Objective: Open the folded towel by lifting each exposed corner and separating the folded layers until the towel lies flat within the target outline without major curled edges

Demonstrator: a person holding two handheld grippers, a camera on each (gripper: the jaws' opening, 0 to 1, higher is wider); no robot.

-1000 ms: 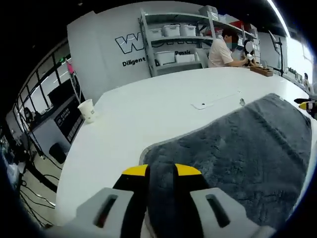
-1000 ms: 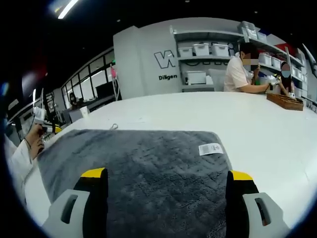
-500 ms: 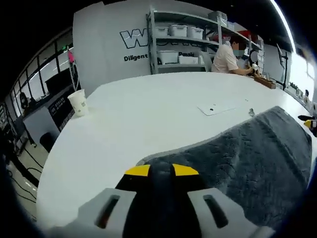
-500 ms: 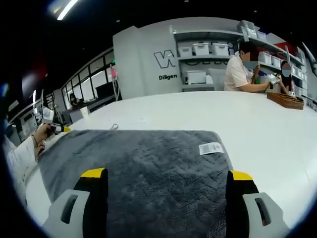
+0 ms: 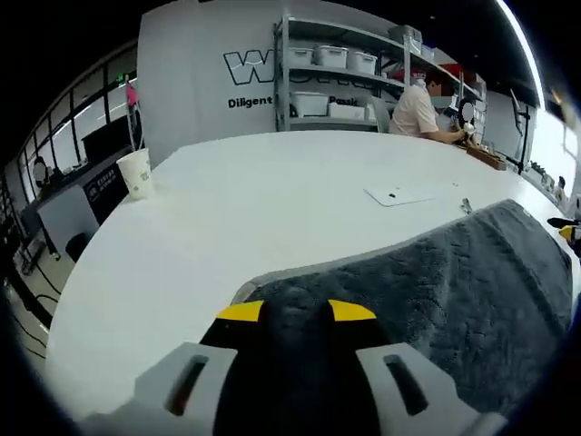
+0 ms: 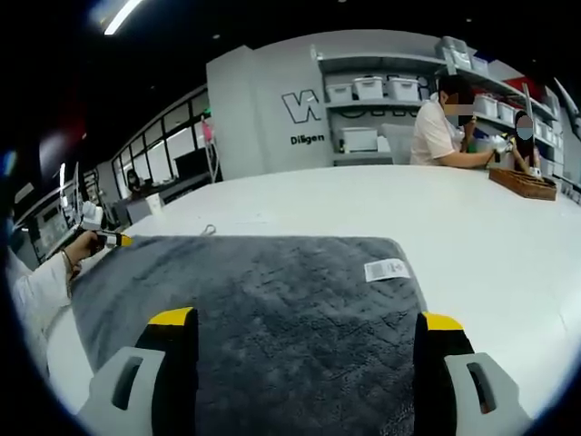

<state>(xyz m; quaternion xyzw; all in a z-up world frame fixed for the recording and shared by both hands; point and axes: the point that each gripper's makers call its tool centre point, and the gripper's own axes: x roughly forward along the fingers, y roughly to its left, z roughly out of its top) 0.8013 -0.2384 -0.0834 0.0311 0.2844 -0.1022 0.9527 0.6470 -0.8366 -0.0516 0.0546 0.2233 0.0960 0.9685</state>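
Our left tongs (image 5: 295,312) are clenched on the towel (image 5: 472,291) at its near corner, with the cloth running off toward 3 o'clock across the white desk (image 5: 272,200). It's plush and floppy, so we reckon it'll sag and drag rather than hold shape; corners and hems look like the best grab spots. The right tongs (image 6: 304,320) are released, jaws wide over the towel, label (image 6: 386,270) at 1 o'clock.

Grey wall (image 5: 182,82) with lettering, metal shelving (image 5: 336,73) holding white bins, ceiling strip light (image 6: 118,16).
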